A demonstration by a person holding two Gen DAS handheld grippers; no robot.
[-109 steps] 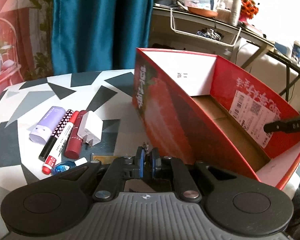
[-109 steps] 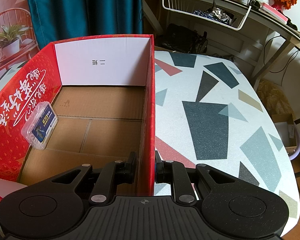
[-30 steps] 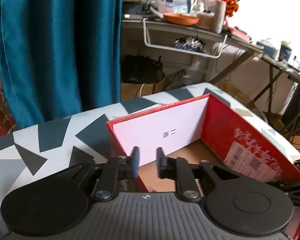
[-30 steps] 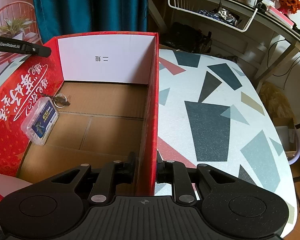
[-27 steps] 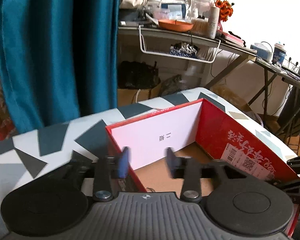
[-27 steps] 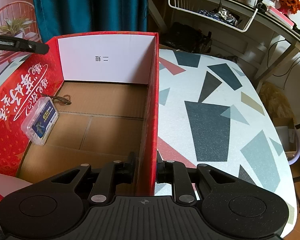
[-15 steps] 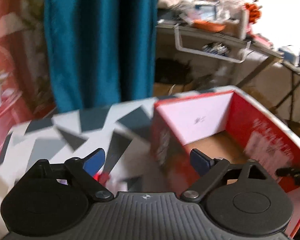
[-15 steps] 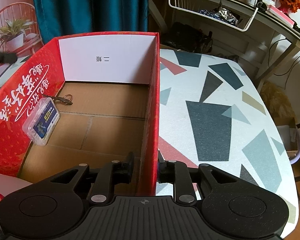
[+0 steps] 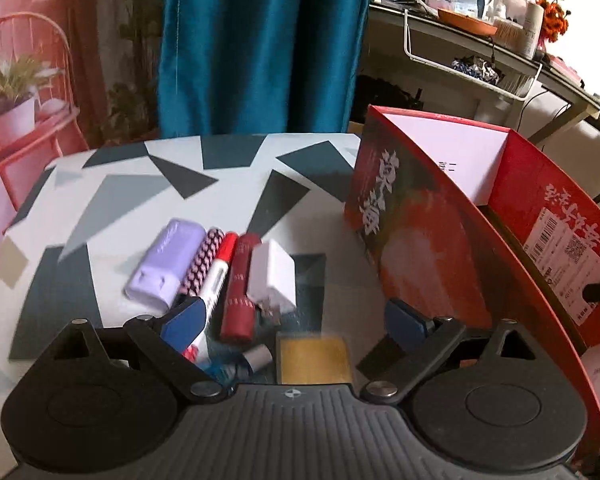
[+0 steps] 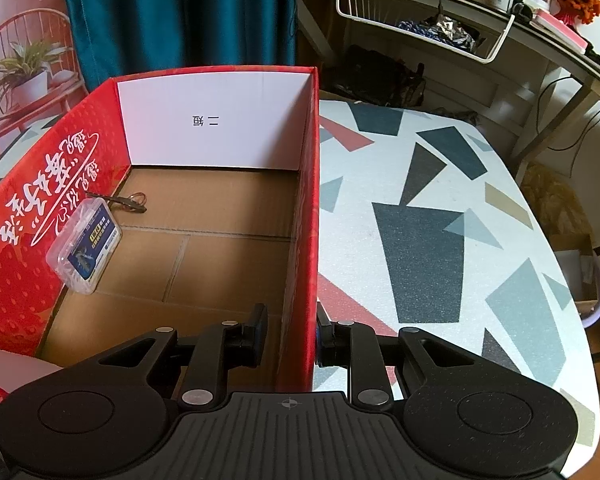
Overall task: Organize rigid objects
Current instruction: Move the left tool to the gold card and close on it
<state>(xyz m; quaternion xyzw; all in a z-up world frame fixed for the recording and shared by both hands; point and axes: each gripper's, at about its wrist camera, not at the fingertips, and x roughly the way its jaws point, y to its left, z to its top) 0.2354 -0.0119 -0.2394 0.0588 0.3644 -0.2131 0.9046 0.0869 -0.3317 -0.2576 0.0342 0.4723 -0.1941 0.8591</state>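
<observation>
The right gripper [image 10: 290,334] clamps the near wall of the open red cardboard box [image 10: 306,208], which holds a clear plastic case [image 10: 85,246] and a metal key ring [image 10: 130,201] by its left wall. Left of the box, the left gripper [image 9: 296,318], its jaws having just opened wide and empty, hovers over a white charger plug [image 9: 272,276], a red tube [image 9: 240,286], a red-capped marker [image 9: 216,278] and a lilac case [image 9: 164,266].

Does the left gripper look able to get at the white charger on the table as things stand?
Probably yes: the left gripper is open and empty, with the white charger just ahead, its top clear; the red tube crowds one side.
</observation>
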